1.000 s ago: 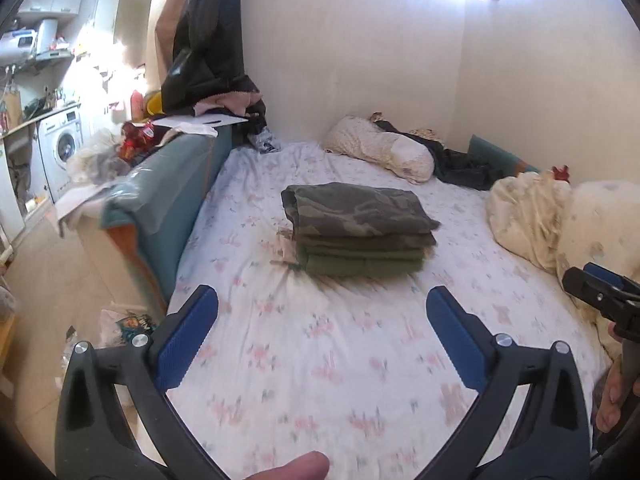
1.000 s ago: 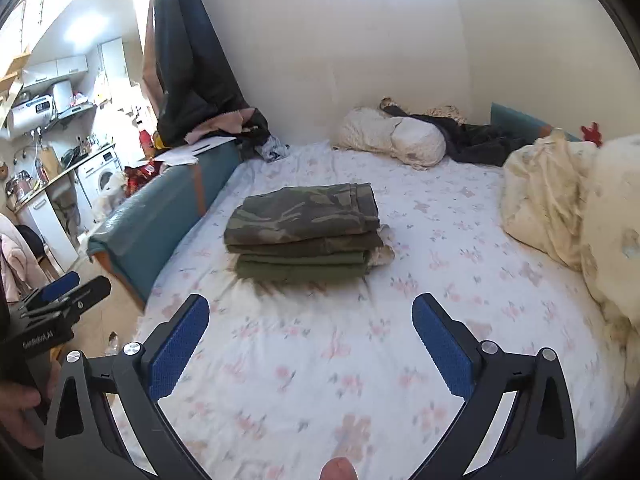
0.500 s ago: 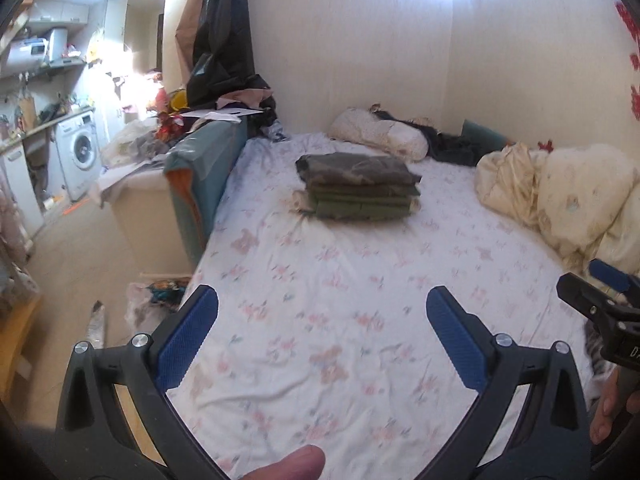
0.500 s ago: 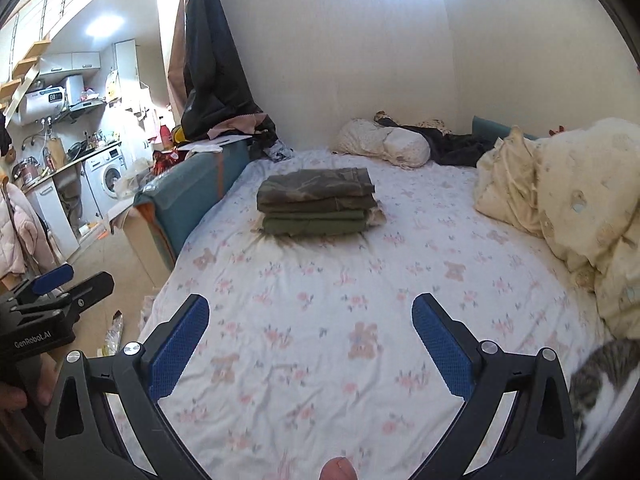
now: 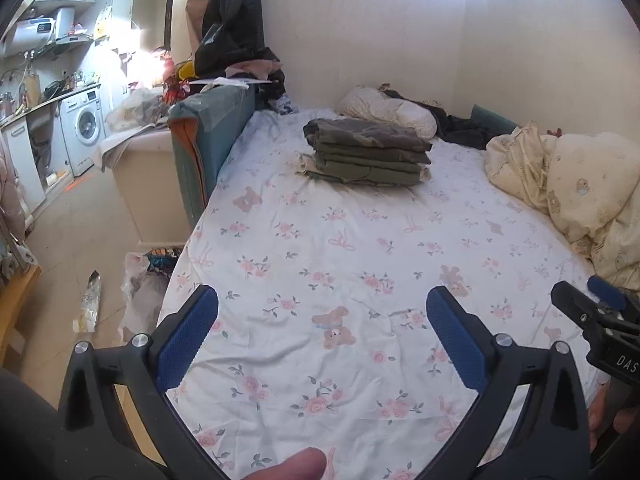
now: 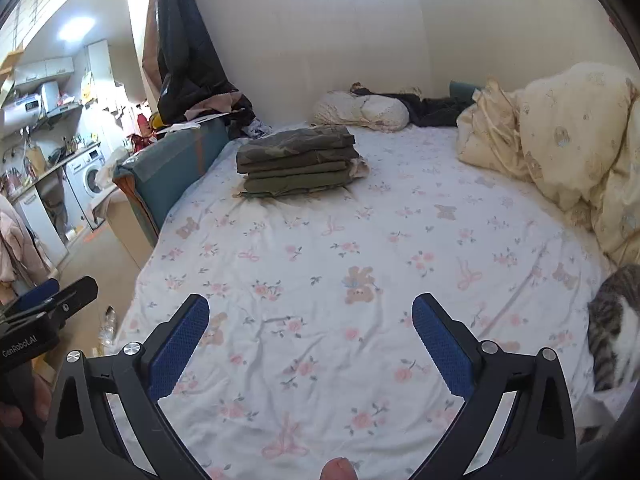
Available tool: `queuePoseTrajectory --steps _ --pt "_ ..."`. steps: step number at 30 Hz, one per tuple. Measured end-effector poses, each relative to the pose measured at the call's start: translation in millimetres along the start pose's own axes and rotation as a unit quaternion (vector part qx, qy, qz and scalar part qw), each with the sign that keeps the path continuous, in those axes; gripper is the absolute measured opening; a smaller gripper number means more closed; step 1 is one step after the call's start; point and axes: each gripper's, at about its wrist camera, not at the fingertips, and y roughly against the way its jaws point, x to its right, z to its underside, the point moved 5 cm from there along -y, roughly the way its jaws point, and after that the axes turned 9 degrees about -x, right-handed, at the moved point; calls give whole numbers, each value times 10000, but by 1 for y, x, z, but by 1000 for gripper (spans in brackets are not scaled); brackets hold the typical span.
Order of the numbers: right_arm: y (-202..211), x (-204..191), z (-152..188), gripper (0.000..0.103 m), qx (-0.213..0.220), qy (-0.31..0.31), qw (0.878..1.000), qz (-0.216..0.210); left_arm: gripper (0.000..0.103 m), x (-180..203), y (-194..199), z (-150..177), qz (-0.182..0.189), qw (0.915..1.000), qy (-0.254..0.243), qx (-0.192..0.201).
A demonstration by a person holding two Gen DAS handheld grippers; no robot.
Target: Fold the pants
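A stack of folded pants, camouflage on top and olive green below, lies at the far end of the floral bed sheet; the stack also shows in the right wrist view. My left gripper is open and empty, held above the near part of the bed, far from the stack. My right gripper is open and empty too, beside it on the right. Each gripper shows at the edge of the other's view.
A cream duvet is heaped along the bed's right side. Pillows and dark clothes lie by the far wall. A cat sits at the bed's near right. A teal headboard, kitchen and littered floor are left.
Both grippers have pulled back from the folded stack toward the near end of the bed, still open and empty. The stack has stayed in place. The cat has come into view.
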Motion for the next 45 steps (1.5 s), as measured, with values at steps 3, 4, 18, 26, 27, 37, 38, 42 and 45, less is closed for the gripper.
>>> queuePoseTrajectory --steps 3,4,18,26,27,37,38,42,45 --pt "-4 -2 2 103 -35 -7 10000 -41 103 2 -5 2 9 10000 -7 -52" --pt "-3 -2 2 103 -35 -12 10000 -52 103 3 -5 2 18 10000 -25 -58" --pt "-1 0 4 103 -1 -85 9999 -67 103 14 5 -2 110 9995 -242 184" --pt "-1 -1 3 103 9 -87 9999 -69 103 16 5 -2 100 9994 -267 218" --pt "0 -1 4 103 7 -89 9999 -59 103 16 5 -2 105 9993 -275 216" --pt "1 -5 4 103 0 -74 10000 -66 103 16 6 -3 110 9994 -240 239" --pt "0 -5 4 103 -21 -70 10000 -60 103 16 6 -2 93 9994 -243 230" --pt "-2 -4 3 103 -75 -48 9999 -67 103 15 7 -3 82 9995 -238 211" --pt "-2 -4 4 103 -74 -45 9999 -77 103 14 8 -4 10 9994 -263 231"
